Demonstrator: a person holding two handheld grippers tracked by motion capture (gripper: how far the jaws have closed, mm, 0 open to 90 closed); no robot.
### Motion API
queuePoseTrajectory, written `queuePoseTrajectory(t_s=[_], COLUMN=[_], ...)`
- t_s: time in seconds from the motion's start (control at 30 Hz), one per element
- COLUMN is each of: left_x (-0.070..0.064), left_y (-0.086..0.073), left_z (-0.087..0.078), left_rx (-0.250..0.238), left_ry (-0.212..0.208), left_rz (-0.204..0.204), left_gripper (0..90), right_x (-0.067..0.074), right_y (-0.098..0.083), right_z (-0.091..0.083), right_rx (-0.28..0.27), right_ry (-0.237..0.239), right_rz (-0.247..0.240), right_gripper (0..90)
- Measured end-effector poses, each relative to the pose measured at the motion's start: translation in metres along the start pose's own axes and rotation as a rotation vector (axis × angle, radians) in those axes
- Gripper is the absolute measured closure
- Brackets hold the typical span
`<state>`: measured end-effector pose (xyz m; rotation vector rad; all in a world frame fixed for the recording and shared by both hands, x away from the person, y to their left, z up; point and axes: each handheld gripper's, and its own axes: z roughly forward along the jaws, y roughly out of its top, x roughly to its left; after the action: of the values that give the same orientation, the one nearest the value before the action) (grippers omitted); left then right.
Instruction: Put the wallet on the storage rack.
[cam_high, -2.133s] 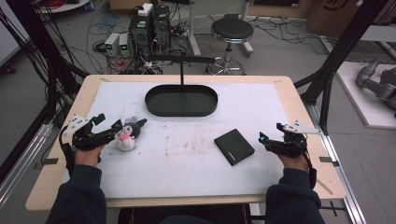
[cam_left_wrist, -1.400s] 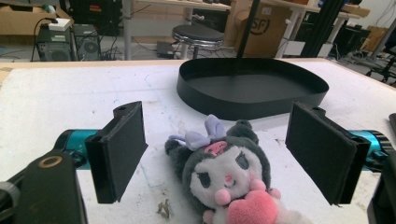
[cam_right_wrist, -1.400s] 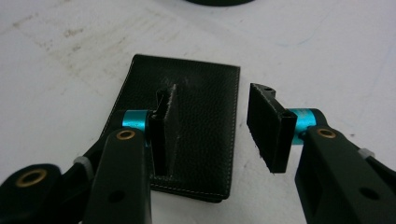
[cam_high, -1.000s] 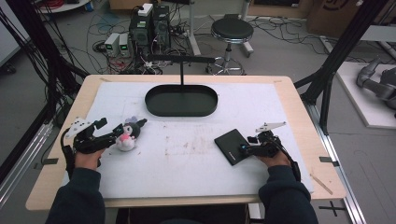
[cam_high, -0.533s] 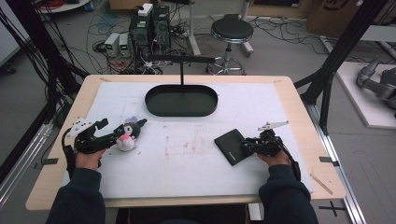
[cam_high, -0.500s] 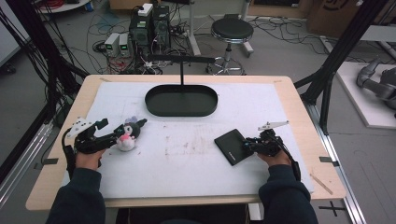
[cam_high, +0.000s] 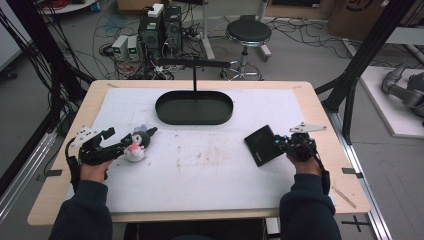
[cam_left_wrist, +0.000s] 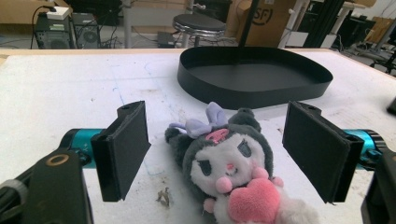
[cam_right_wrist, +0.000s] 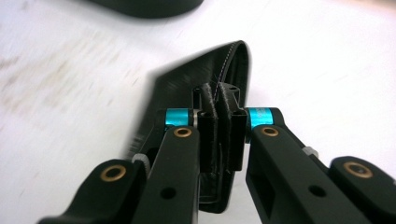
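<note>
Black wallet (cam_high: 263, 145), right of the oval tray (cam_high: 194, 107), is clamped edge-on by the right gripper (cam_high: 281, 145) for lifting, its jaws having just closed, while the left gripper (cam_left_wrist: 219, 151) brackets the plush toy (cam_left_wrist: 229, 173) unclenched, left of the tray

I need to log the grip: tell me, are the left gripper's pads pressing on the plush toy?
No: the left gripper stands open, its pads clear of the plush toy between them.
</note>
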<state>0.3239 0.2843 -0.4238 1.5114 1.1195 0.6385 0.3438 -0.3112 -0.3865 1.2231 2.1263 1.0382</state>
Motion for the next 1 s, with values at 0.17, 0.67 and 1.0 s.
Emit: queuePoseTrajectory(t_s=[0.17, 0.67, 1.0], left_x=[0.001, 0.001, 0.001], left_y=[0.000, 0.000, 0.000], left_z=[0.000, 0.001, 0.000], left_rx=[0.001, 0.000, -0.001], left_ry=[0.006, 0.003, 0.007], left_rz=[-0.003, -0.002, -0.007], left_gripper=[22.5, 22.4, 22.5], right_x=[-0.006, 0.014, 0.030], right_y=[0.003, 0.008, 0.012], right_z=[-0.018, -0.010, -0.006], right_rx=[-0.096, -0.082, -0.088], right_ry=[-0.035, 0.079, 0.191], right_rz=[0.023, -0.029, -0.038], right_gripper=[89.3, 89.3, 89.2])
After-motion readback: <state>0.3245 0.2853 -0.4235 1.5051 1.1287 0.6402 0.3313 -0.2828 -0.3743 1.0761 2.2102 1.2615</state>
